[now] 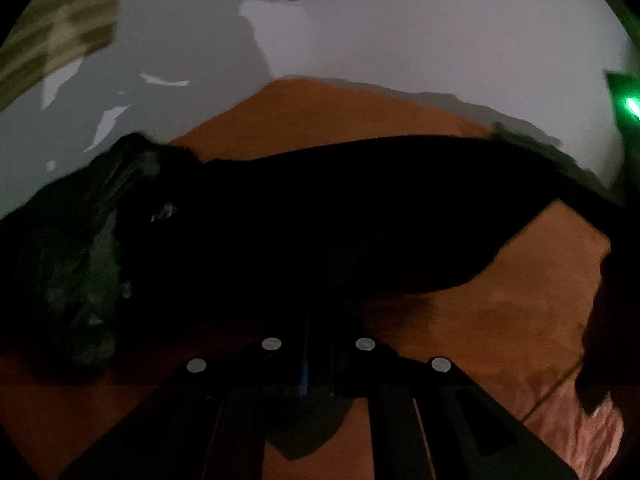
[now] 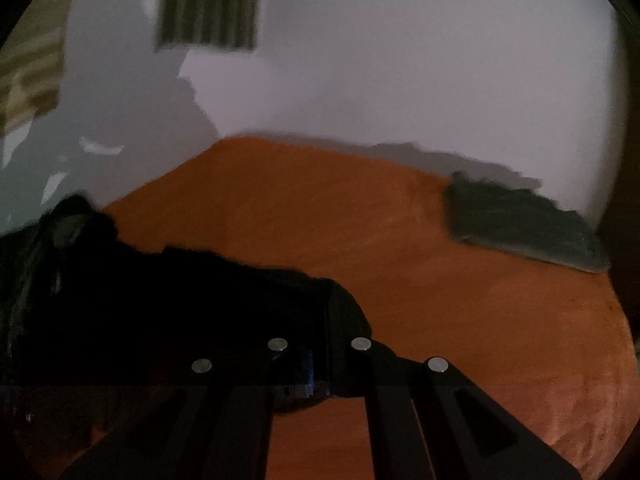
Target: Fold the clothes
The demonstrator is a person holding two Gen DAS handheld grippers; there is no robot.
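Left gripper (image 1: 318,344) jaws clenched on black garment (image 1: 340,216); right gripper (image 2: 320,346) jaws clenched on same cloth (image 2: 180,304), lower left of frame. Garment hangs stretched across mid-frame above orange bed (image 2: 320,208). Green folded item (image 2: 520,224) at right, near wall. Judgement: fold just starting; no crease laid yet.

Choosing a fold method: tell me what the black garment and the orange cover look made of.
Black garment: soft, limp cloth with a matte finish; it sags in folds, but the weave is too dark to tell. Orange cover: matte, slightly napped fabric, perhaps fleece or velour, rumpled at its near edge.
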